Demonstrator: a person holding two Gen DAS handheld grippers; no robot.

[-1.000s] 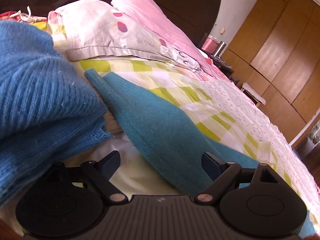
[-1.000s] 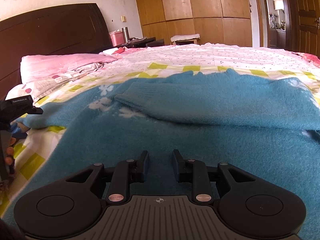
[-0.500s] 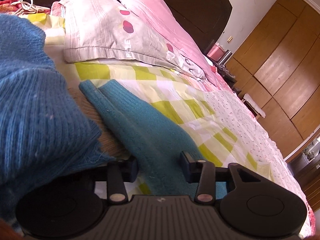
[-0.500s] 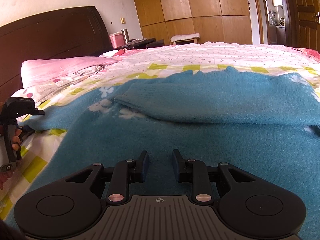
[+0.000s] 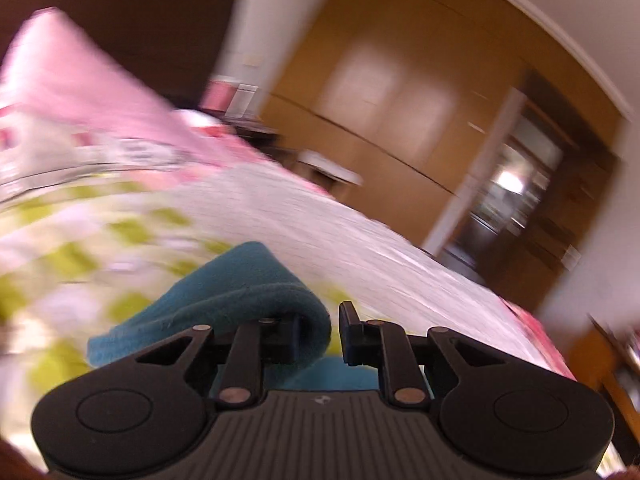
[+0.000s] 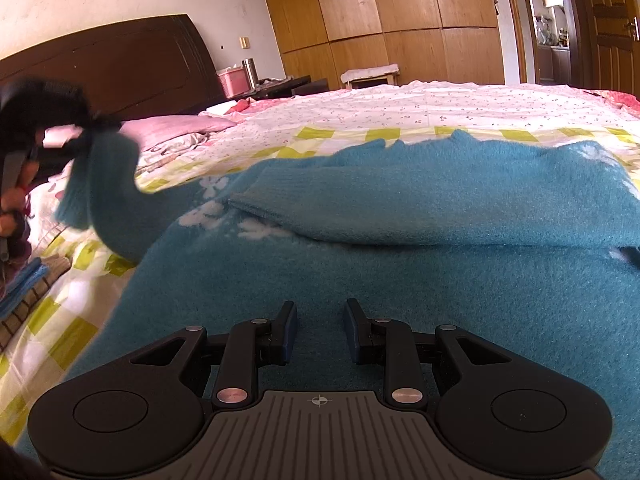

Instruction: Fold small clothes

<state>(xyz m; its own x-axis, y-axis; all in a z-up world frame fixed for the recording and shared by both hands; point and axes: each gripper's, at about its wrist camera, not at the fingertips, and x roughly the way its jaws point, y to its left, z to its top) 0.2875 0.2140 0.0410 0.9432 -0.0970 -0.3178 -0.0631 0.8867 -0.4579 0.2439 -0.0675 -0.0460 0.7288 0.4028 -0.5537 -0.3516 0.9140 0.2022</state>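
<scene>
A teal sweater point(image 6: 360, 280) with white flowers lies spread on the bed. One sleeve point(image 6: 400, 208) is folded across its body. The other sleeve point(image 6: 108, 168) hangs lifted at the left, pinched in my left gripper point(image 6: 92, 124), which a hand holds. In the blurred left wrist view that sleeve point(image 5: 240, 292) drapes over and between the fingers of the left gripper point(image 5: 322, 320), whose jaws are closing on it. My right gripper point(image 6: 320, 316) hovers low over the sweater's near hem, its fingers a narrow gap apart with nothing pinched between them.
The bed has a yellow-checked sheet point(image 6: 80, 328) and pink pillows point(image 6: 180, 128) against a dark headboard point(image 6: 120, 64). A folded blue knit point(image 6: 20, 284) lies at the left edge. A nightstand with a pink box point(image 6: 236, 80) and wooden wardrobes point(image 6: 380, 12) stand behind.
The left gripper closed on the flat-lying sleeve and swung up and away from the bed with it; its view tilted and blurred. The right gripper stayed where it was.
</scene>
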